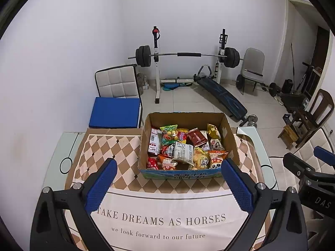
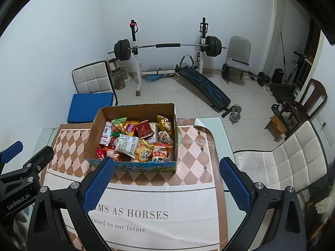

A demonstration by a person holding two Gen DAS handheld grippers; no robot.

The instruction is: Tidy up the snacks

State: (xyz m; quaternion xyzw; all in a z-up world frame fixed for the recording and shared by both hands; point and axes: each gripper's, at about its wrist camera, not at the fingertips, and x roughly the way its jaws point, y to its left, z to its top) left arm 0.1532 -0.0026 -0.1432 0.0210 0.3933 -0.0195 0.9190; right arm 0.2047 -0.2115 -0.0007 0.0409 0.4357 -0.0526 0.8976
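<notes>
The snack packets (image 1: 184, 148) lie heaped inside the cardboard box (image 1: 228, 129) on the tablecloth (image 1: 100, 146); none lie outside it. The left gripper (image 1: 167, 188) and right gripper (image 2: 167, 186) hover short of it, jaws spread, holding nothing, both aimed at the box

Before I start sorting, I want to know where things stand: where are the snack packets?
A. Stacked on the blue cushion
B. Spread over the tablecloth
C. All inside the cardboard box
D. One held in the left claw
C: the snack packets all lie in the open cardboard box, while the left claw and right claw are both open and empty.
</notes>
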